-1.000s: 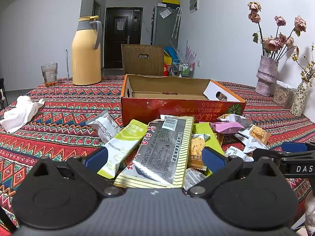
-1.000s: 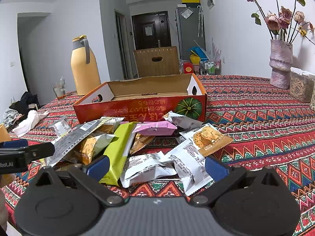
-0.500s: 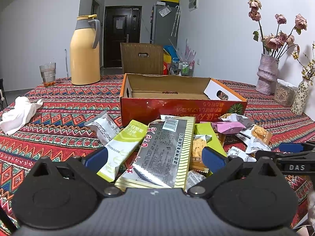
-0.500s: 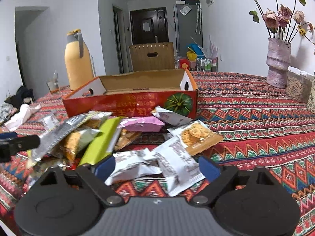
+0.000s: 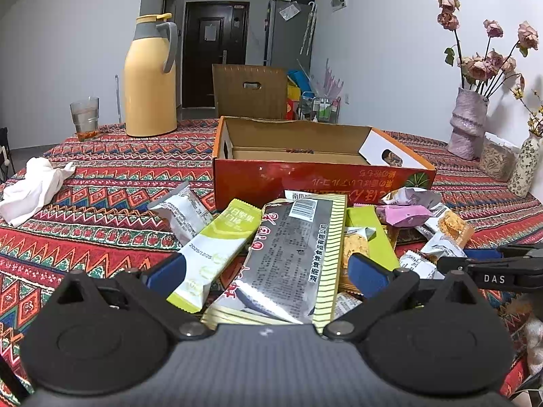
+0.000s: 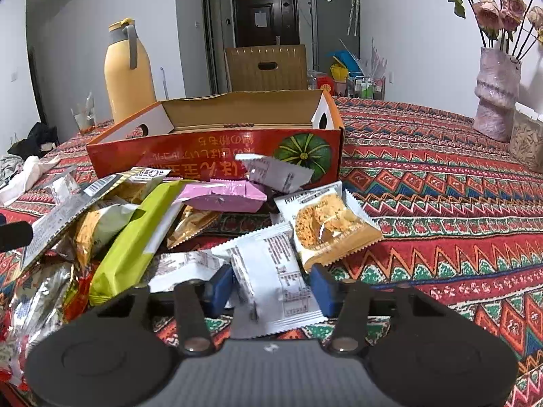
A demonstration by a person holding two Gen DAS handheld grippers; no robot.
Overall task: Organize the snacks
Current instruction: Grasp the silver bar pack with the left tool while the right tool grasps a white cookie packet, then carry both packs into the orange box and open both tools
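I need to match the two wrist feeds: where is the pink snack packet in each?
Left wrist view: the pink snack packet lies right of centre, in front of the orange box's right end, behind the lime-green packets.
Right wrist view: it lies centre-left, on top of the pile, just below the box front.
Shared landmark: the orange box, open-topped, directly behind the pile in both.

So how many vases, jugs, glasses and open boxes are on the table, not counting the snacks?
Vases: 2, the purple vase and the small flowery vase
Yellow jug: 1
Glass: 1
Orange box: 1
Total: 5
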